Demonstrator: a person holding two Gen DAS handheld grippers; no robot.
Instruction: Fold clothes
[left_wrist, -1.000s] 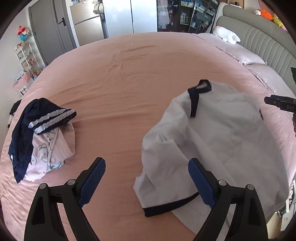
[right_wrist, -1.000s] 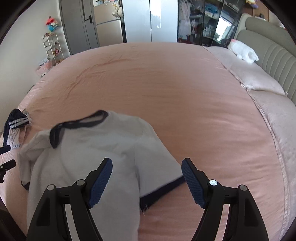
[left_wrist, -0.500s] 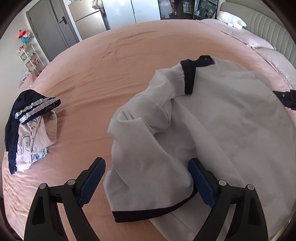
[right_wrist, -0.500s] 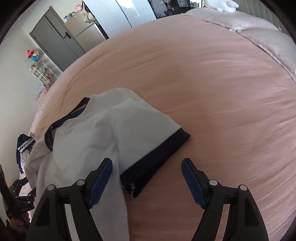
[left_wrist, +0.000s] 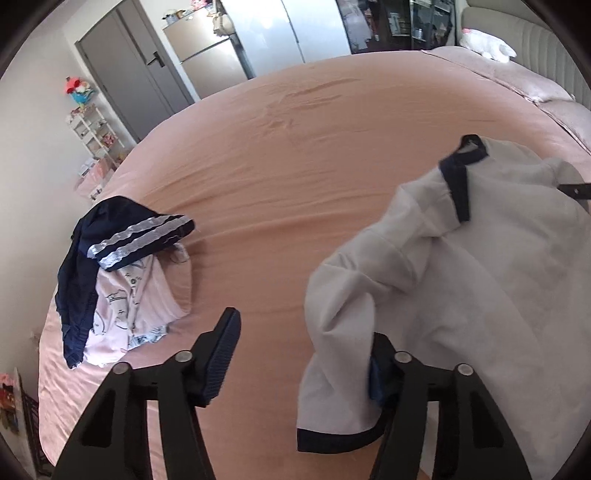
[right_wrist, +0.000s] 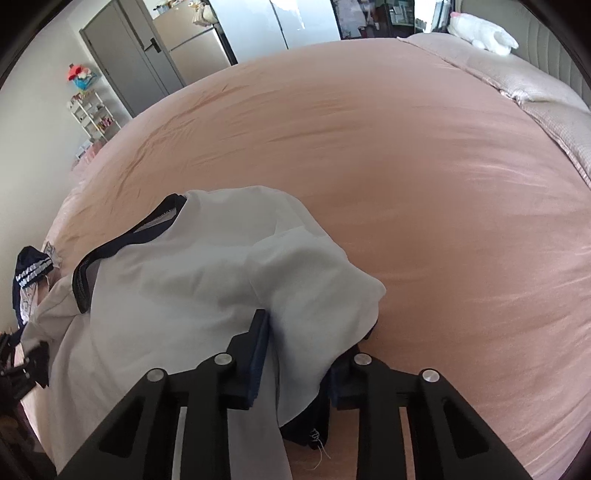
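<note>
- Right gripper (right_wrist: 295, 354), at the lower middle of its own view, has its fingers drawn in around a bunched sleeve of the white shirt (right_wrist: 207, 280); cloth fills the gap between the pads, but a gap is visible on either side, so a firm pinch cannot be confirmed.
- Left gripper (left_wrist: 303, 354), low in its view, stands wide open. Its left finger (left_wrist: 221, 354) is over bare sheet; its right finger is partly draped by the shirt's other sleeve, whose navy cuff (left_wrist: 340, 439) hangs at the lower middle of the frame. It grips nothing that can be seen.
- White shirt (left_wrist: 461, 295) fills the right half of the left view, rumpled rather than flat, on the pink bed sheet (left_wrist: 295, 155). Its navy collar (left_wrist: 461, 177) points to the upper right of that frame, away from the grippers, so the long axis from hem to collar runs roughly along the line of the fingers.
- Each sleeve lies at its own gripper: the right one is already in cloth, while the left one would, as a judgement, need to shift toward the right of its frame to bring the sleeve between its pads.
- Dark striped garment (left_wrist: 122, 240) on a pale printed piece (left_wrist: 140, 295) sits well apart, at the left of the left view, bunched and not neatly folded.
- Whether the shirt is being spread or gathered cannot be settled from this scene.
</note>
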